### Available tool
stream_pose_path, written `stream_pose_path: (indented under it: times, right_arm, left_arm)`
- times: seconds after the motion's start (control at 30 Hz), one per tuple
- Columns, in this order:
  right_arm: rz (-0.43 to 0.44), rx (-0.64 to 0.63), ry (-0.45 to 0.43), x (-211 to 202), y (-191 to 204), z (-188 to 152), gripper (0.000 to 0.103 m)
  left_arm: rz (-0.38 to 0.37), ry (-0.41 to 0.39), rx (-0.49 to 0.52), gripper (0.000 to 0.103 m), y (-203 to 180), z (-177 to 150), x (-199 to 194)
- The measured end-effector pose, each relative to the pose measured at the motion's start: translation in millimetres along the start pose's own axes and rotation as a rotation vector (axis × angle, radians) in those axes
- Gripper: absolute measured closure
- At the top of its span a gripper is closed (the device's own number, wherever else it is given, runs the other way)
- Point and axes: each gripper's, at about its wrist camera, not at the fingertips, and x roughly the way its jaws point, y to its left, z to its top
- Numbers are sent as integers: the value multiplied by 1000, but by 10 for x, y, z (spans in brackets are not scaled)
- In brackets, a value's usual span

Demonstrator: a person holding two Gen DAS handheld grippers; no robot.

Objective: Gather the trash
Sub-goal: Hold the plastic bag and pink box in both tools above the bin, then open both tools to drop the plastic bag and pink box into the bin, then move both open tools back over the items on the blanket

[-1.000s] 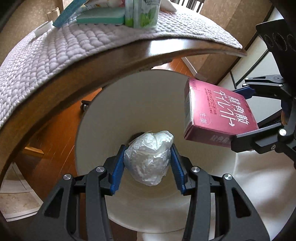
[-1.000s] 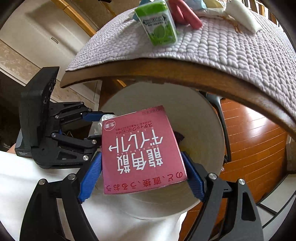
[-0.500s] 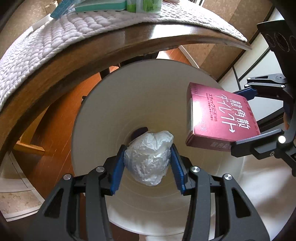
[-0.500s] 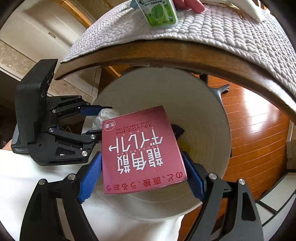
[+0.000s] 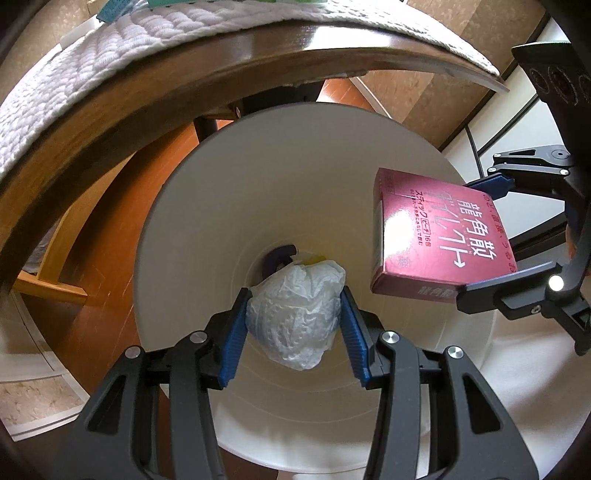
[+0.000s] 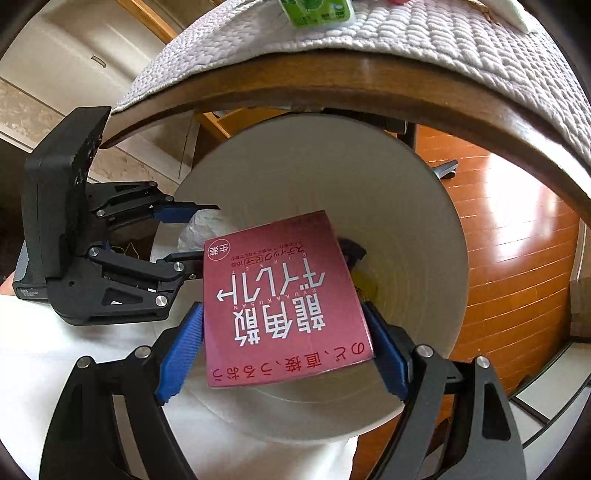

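A round cream waste bin (image 5: 258, 192) stands open below both grippers, with a dark purple scrap (image 5: 279, 256) and something yellow at its bottom. My left gripper (image 5: 294, 299) is shut on a crumpled white tissue wad (image 5: 295, 321) and hangs over the bin's mouth. To its right, my right gripper (image 5: 476, 240) is shut on a red medicine box (image 5: 439, 240) with white lettering. In the right wrist view the red box (image 6: 284, 295) sits between the blue pads of the right gripper (image 6: 282, 314) above the bin (image 6: 388, 192). The left gripper (image 6: 192, 236) with the wad (image 6: 199, 229) is at the left.
A wooden table edge (image 5: 129, 140) covered by a quilted white cloth (image 6: 443, 48) arches just above the bin. A green carton (image 6: 317, 11) stands on it. Reddish wood floor (image 6: 498, 240) lies around the bin. A person's white clothing (image 6: 74, 369) is close behind the grippers.
Both grippers have sunk toward the bin, still shut on the wad and the box. The bin's mouth looks larger and the table edge has slid up in both views.
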Motion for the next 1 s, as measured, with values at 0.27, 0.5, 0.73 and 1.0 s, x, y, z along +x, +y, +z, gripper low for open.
stream_pose_path:
  times: [0.27,0.5,0.73,1.0]
  right_arm:
    - [11,24,14,40,-52,-1,21]
    - [-33,12,-16,-61,-47,20,12]
    - [-83,-71,-176,-686,20,67,12]
    - [-265,-48,-482,-1417,-125,333,4]
  left_arm:
    - [-7,14,-6,46,4,-3,5]
    - [6,2,-39,31,103,-54,-80]
    - [-21,-92,-6,31,148,-22,-605]
    - [-48,-410,-92,2,394,427,-1474]
